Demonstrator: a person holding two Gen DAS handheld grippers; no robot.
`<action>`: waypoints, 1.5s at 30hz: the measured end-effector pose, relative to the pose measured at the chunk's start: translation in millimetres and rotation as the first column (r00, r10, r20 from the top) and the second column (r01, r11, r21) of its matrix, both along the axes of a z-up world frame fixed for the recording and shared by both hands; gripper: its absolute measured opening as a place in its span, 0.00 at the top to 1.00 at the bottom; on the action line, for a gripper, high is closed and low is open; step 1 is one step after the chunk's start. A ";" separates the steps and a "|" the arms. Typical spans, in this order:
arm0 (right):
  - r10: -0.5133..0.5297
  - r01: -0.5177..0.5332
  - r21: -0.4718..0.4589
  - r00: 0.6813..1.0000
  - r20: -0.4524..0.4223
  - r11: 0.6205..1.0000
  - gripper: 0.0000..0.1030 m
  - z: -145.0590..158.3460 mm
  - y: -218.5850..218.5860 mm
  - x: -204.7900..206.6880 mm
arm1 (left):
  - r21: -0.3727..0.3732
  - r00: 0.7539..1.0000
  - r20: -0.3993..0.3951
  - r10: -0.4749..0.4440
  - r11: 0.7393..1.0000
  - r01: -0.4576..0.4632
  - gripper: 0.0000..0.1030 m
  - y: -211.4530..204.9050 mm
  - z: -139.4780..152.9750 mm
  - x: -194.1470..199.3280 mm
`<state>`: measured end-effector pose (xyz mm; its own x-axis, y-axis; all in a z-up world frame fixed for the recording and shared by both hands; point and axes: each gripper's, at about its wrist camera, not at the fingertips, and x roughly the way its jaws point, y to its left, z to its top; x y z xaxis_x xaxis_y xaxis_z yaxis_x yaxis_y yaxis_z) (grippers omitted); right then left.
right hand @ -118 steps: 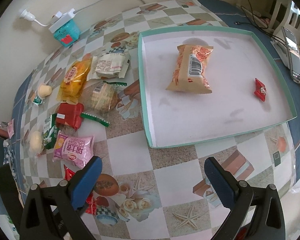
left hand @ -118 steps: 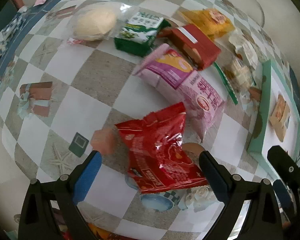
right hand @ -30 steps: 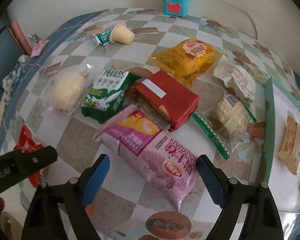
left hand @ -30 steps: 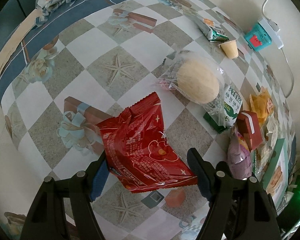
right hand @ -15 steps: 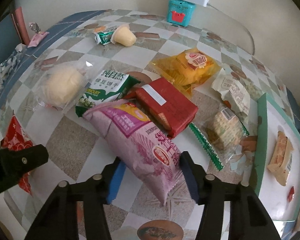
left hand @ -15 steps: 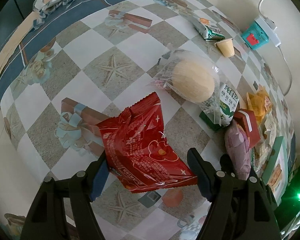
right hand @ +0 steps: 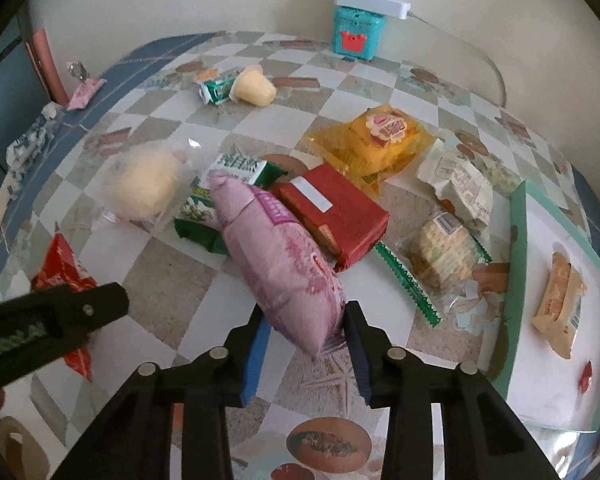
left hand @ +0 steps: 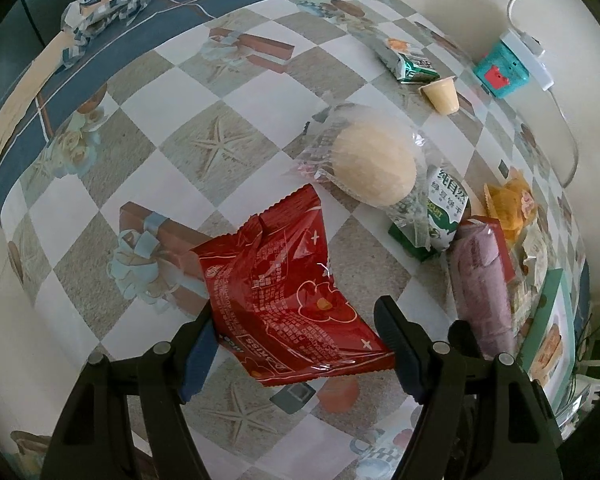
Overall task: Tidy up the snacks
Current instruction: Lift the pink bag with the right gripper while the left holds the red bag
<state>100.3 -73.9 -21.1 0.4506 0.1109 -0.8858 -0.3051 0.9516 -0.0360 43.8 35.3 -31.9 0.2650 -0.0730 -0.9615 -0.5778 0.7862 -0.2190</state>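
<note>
My left gripper is shut on a red snack packet and holds it above the checkered table; the packet also shows at the left of the right wrist view. My right gripper is shut on a pink snack bag, lifted and tilted up; the bag also shows in the left wrist view. The teal-rimmed white tray lies to the right with an orange packet and a small red candy in it.
On the table lie a wrapped bun, a green carton, a red box, a yellow packet, crackers, a white wrapper, a jelly cup and a teal box by the wall.
My right gripper closed on the pink bag and lifted it off the table, tilting it upright. My left gripper keeps holding the red packet, nearly still.
</note>
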 end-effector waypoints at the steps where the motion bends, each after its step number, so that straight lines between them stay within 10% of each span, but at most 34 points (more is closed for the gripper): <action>1: -0.003 0.003 0.004 1.000 0.006 1.000 0.63 2.9 -1.3 -1.2 | 0.002 1.000 0.001 -0.001 1.000 0.001 0.25 -0.3 0.5 -0.2; 13: -0.013 0.007 0.061 0.995 0.104 0.998 0.68 40.5 -12.0 -11.8 | 0.030 1.000 0.014 -0.003 1.000 0.002 0.26 -3.2 7.4 -2.2; 31: 0.025 -0.022 0.135 1.000 -0.015 0.991 0.70 13.5 -17.6 -1.5 | 0.006 1.000 0.011 -0.003 1.000 0.003 0.26 -0.1 4.0 0.7; 35: 0.022 -0.016 0.151 0.999 -0.034 0.988 0.45 6.1 -13.5 3.2 | -0.004 1.000 0.008 -0.002 1.000 0.002 0.25 3.2 1.0 1.4; 45: 0.007 0.010 0.225 0.997 -0.077 0.974 0.30 -5.9 -6.7 15.3 | -0.029 0.999 0.019 0.033 0.999 -0.032 0.25 21.3 -4.1 1.2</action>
<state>115.5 -80.6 -27.0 0.3820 0.3104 -0.8705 -0.2972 0.9331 0.2023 45.0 56.6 -36.1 0.2865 -0.0912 -0.9537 -0.5984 0.7604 -0.2525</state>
